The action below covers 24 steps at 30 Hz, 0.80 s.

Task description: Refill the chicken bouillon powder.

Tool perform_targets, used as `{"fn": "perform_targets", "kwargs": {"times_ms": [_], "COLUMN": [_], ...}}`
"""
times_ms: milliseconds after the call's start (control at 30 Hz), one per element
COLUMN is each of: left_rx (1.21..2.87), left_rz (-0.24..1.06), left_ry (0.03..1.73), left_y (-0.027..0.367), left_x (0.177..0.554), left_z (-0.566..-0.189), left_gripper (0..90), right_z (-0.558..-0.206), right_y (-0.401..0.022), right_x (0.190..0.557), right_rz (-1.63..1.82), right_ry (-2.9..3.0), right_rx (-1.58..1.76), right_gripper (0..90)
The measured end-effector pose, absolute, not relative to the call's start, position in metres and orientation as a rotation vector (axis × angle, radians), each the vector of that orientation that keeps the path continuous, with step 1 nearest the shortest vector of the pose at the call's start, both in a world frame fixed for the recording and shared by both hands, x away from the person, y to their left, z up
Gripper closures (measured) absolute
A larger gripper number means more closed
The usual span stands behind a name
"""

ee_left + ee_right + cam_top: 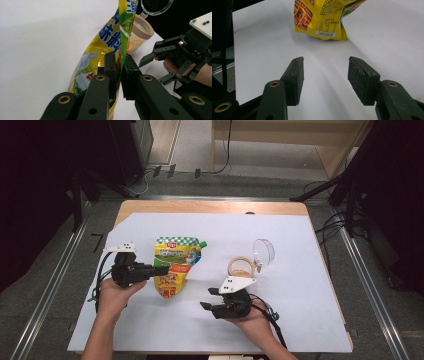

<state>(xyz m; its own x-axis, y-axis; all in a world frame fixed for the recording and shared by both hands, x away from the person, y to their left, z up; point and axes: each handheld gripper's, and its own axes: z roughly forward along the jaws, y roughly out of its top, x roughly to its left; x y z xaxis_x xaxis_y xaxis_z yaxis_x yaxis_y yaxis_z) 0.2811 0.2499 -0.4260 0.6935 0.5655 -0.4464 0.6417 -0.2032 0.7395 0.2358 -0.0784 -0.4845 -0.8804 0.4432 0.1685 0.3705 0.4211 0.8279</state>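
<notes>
A yellow and green spouted pouch (175,265) lies on the white sheet, its green cap pointing to the far right. My left gripper (162,269) comes in from the pouch's left side and is shut on its edge. In the left gripper view the pouch (105,42) runs up from between the two pads of that gripper (120,58). My right gripper (206,298) hovers near the front, right of the pouch, open and holding nothing. The right gripper view looks between the spread jaws of that gripper (325,62) to the pouch's bottom end (324,17) farther off.
A small open jar (241,266) with tan contents stands right of the pouch, its clear flip lid (263,251) tipped back. The white sheet (300,295) covers most of the wooden table (210,207). The left gripper view also shows the jar (141,31) and the right gripper (148,55).
</notes>
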Motion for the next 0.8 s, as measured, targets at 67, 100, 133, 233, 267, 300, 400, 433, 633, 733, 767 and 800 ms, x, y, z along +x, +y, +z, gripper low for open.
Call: {"fn": "perform_targets", "kwargs": {"times_ms": [67,100,133,233,267,300,400,433,633,733,767,800], "left_rx": [1.883,1.884,1.884,1.883,1.88,1.878,1.875,1.875,1.869,1.869,1.874,1.872], "left_rz": [-0.091,-0.088,-0.09,-0.091,-0.09,-0.093,-0.091,-0.084,-0.071,-0.05,-0.037,-0.029], "left_ry": [0.931,0.93,0.929,0.921,0.92,0.916,0.898,0.898,0.902,0.904,0.904,0.905], "left_y": [0.25,0.25,0.25,0.251,0.252,0.252,0.252,0.252,0.253,0.253,0.253,0.253], "left_x": [0.279,0.279,0.278,0.278,0.277,0.277,0.276,0.276,0.274,0.272,0.272,0.271], "left_z": [-0.426,-0.426,-0.426,-0.427,-0.427,-0.427,-0.427,-0.427,-0.422,-0.416,-0.414,-0.412], "left_gripper": [84.1,83.7,83.4,81.9,80.8,79.6,73.6,73.5,70.0,68.0,67.7,67.2], "right_z": [-0.485,-0.485,-0.485,-0.485,-0.485,-0.485,-0.485,-0.485,-0.484,-0.484,-0.483,-0.483], "right_y": [-0.078,-0.077,-0.077,-0.076,-0.076,-0.076,-0.075,-0.075,-0.075,-0.076,-0.076,-0.077], "right_x": [0.236,0.236,0.236,0.236,0.236,0.236,0.236,0.236,0.237,0.238,0.238,0.239], "right_rz": [1.471,1.471,1.471,1.472,1.471,1.472,1.473,1.473,1.469,1.461,1.462,1.463], "right_ry": [2.587,2.587,2.59,2.593,2.593,2.592,2.591,2.591,2.592,2.594,2.593,2.591], "right_rx": [0.741,0.736,0.733,0.723,0.722,0.722,0.721,0.72,0.72,0.726,0.729,0.73], "right_gripper": [47.8,47.8,47.8,47.8,47.8,47.8,47.8,47.8,47.8,47.8,47.8,47.9]}}
